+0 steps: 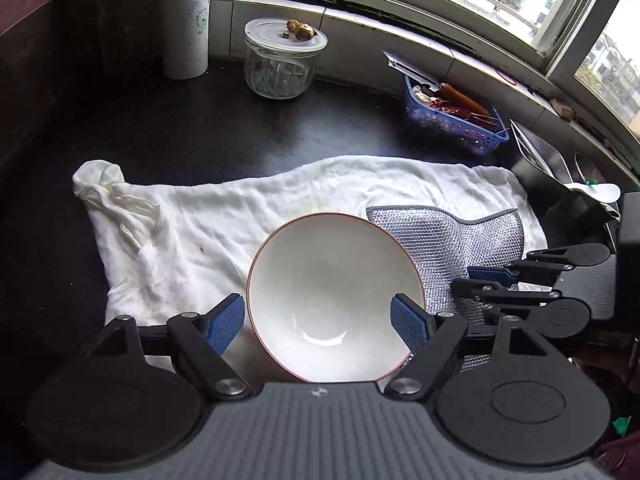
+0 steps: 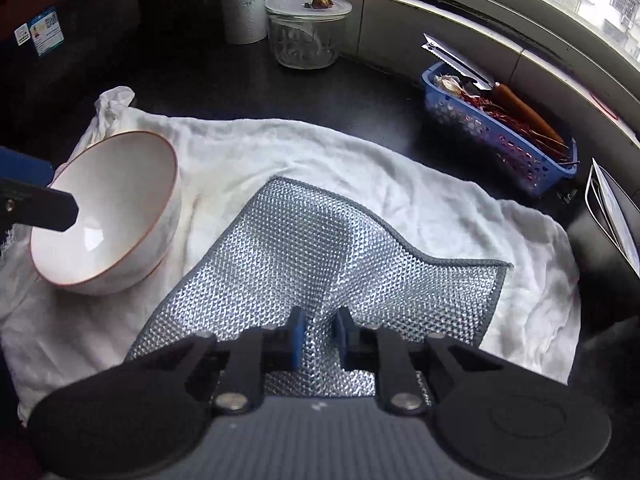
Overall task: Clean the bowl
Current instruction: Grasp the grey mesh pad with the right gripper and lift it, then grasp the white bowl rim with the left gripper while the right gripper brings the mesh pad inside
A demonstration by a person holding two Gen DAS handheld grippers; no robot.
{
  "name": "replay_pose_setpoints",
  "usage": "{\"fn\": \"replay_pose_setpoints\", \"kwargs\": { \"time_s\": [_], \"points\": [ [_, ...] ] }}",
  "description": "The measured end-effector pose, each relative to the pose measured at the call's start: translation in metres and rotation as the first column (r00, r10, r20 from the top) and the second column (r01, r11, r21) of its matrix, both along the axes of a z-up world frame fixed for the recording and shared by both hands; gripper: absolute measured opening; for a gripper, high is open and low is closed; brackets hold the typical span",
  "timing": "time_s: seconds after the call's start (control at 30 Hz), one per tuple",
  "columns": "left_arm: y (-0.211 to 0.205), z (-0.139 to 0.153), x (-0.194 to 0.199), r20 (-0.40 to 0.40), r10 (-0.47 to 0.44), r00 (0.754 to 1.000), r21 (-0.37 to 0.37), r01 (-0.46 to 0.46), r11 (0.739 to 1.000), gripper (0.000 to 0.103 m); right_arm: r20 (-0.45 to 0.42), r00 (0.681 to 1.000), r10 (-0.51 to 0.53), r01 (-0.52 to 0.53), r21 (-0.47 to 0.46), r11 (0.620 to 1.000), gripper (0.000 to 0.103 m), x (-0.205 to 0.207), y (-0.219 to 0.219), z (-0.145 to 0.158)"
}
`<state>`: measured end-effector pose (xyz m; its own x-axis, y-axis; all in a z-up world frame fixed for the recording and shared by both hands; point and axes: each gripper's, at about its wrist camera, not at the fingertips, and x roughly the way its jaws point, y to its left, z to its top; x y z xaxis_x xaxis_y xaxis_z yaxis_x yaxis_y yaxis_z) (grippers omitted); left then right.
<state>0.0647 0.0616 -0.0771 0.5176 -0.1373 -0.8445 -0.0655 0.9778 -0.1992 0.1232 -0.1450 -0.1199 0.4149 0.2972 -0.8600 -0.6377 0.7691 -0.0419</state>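
A white bowl (image 1: 336,280) with a thin red rim stands tilted on a white towel (image 1: 192,224), its opening turned toward the left wrist camera. My left gripper (image 1: 316,322) is shut on the bowl, with one blue pad outside the left wall and the other at the right rim. In the right wrist view one finger of the left gripper (image 2: 40,188) reaches into the bowl (image 2: 120,200). My right gripper (image 2: 318,336) is shut on a raised fold of a silver mesh dishcloth (image 2: 320,240), which lies on the towel right of the bowl. The right gripper (image 1: 468,280) also shows over the dishcloth (image 1: 440,240) in the left wrist view.
The towel covers the middle of a black counter (image 1: 208,128). At the back stand a lidded glass jar (image 1: 282,60) and a paper towel roll (image 1: 184,20). A blue basket (image 2: 500,136) holding a serrated knife sits back right below the windowsill. A metal rack (image 2: 612,212) stands at the right edge.
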Motion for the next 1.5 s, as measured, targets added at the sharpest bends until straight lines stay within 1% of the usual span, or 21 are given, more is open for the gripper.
{"fn": "replay_pose_setpoints", "kwargs": {
  "time_s": [0.13,0.27,0.3,0.33,0.37,0.43,0.53,0.6,0.7,0.8,0.9,0.97,1.03,1.07,1.1,1.17,1.2,1.3,1.4,1.47,1.5],
  "points": [
    [0.003,0.002,-0.002,0.003,0.016,1.000,0.000,-0.016,1.000,0.080,0.076,0.992,0.104,-0.103,-0.020,0.994,0.011,-0.011,-0.003,0.012],
    [0.005,0.002,-0.006,-0.002,0.023,1.000,0.000,-0.023,1.000,0.080,0.156,0.962,0.222,-0.218,-0.041,0.975,0.012,-0.023,-0.007,0.024],
    [0.005,0.002,-0.007,-0.004,0.023,1.000,-0.002,-0.023,1.000,0.080,0.176,0.952,0.251,-0.246,-0.048,0.968,0.013,-0.026,-0.008,0.027],
    [0.004,0.002,-0.008,-0.006,0.024,1.000,-0.004,-0.024,1.000,0.080,0.171,0.941,0.293,-0.291,-0.037,0.956,0.018,-0.028,-0.007,0.027],
    [0.004,0.002,-0.009,-0.009,0.025,1.000,-0.005,-0.025,1.000,0.080,0.138,0.943,0.301,-0.302,-0.015,0.953,0.023,-0.027,-0.006,0.025],
    [0.003,0.003,-0.011,-0.005,0.015,1.000,-0.004,-0.015,1.000,0.080,0.068,0.966,0.250,-0.254,0.053,0.966,0.047,-0.022,-0.003,0.020],
    [0.003,0.007,-0.016,0.002,0.003,1.000,-0.004,-0.003,1.000,0.080,-0.026,0.996,0.080,-0.076,0.109,0.991,0.058,-0.011,-0.006,0.012],
    [0.004,0.007,-0.019,0.002,-0.010,1.000,-0.002,0.010,1.000,0.080,-0.072,0.997,-0.036,0.045,0.128,0.991,0.060,-0.009,-0.011,0.008],
    [0.006,0.007,-0.022,-0.001,-0.031,1.000,0.002,0.031,1.000,0.080,-0.072,0.983,-0.169,0.178,0.139,0.974,0.065,-0.018,-0.015,0.009],
    [0.008,0.008,-0.025,0.000,-0.064,0.998,0.005,0.064,0.998,0.080,-0.097,0.954,-0.285,0.298,0.175,0.938,0.065,-0.022,-0.019,0.010],
    [0.012,0.009,-0.028,0.004,-0.092,0.996,0.007,0.091,0.996,0.080,-0.129,0.924,-0.360,0.381,0.227,0.896,0.065,-0.022,-0.020,0.010],
    [0.014,0.010,-0.030,0.007,-0.108,0.994,0.009,0.108,0.994,0.080,-0.132,0.913,-0.386,0.407,0.250,0.878,0.059,-0.021,-0.019,0.009],
    [0.016,0.010,-0.032,0.009,-0.124,0.992,0.011,0.124,0.992,0.080,-0.125,0.906,-0.405,0.423,0.263,0.867,0.044,-0.022,-0.016,0.006],
    [0.018,0.010,-0.034,0.010,-0.132,0.991,0.013,0.132,0.991,0.080,-0.135,0.901,-0.412,0.434,0.270,0.860,0.040,-0.021,-0.014,0.005],
    [0.020,0.011,-0.036,0.011,-0.137,0.991,0.012,0.137,0.991,0.080,-0.148,0.896,-0.418,0.444,0.275,0.853,0.033,-0.021,-0.014,0.003],
    [0.023,0.012,-0.038,0.017,-0.145,0.989,0.009,0.145,0.989,0.080,-0.181,0.871,-0.457,0.491,0.294,0.820,0.025,-0.022,-0.018,0.000],
    [0.025,0.012,-0.039,0.020,-0.149,0.989,0.007,0.149,0.989,0.080,-0.189,0.858,-0.477,0.513,0.305,0.803,0.018,-0.023,-0.020,0.000],
    [0.030,0.013,-0.042,0.033,-0.156,0.987,-0.005,0.156,0.988,0.080,-0.194,0.851,-0.487,0.524,0.341,0.780,0.006,-0.028,-0.026,0.004],
    [0.033,0.013,-0.044,0.054,-0.170,0.984,-0.032,0.172,0.985,0.080,-0.178,0.856,-0.486,0.516,0.362,0.776,0.004,-0.033,-0.029,0.015],
    [0.037,0.015,-0.046,0.087,-0.159,0.983,-0.061,0.165,0.984,0.080,-0.098,0.876,-0.472,0.473,0.367,0.801,0.004,-0.040,-0.028,0.034],
    [0.040,0.015,-0.047,0.103,-0.149,0.984,-0.078,0.157,0.984,0.080,-0.025,0.888,-0.460,0.436,0.366,0.822,0.004,-0.045,-0.028,0.049]
  ]
}}
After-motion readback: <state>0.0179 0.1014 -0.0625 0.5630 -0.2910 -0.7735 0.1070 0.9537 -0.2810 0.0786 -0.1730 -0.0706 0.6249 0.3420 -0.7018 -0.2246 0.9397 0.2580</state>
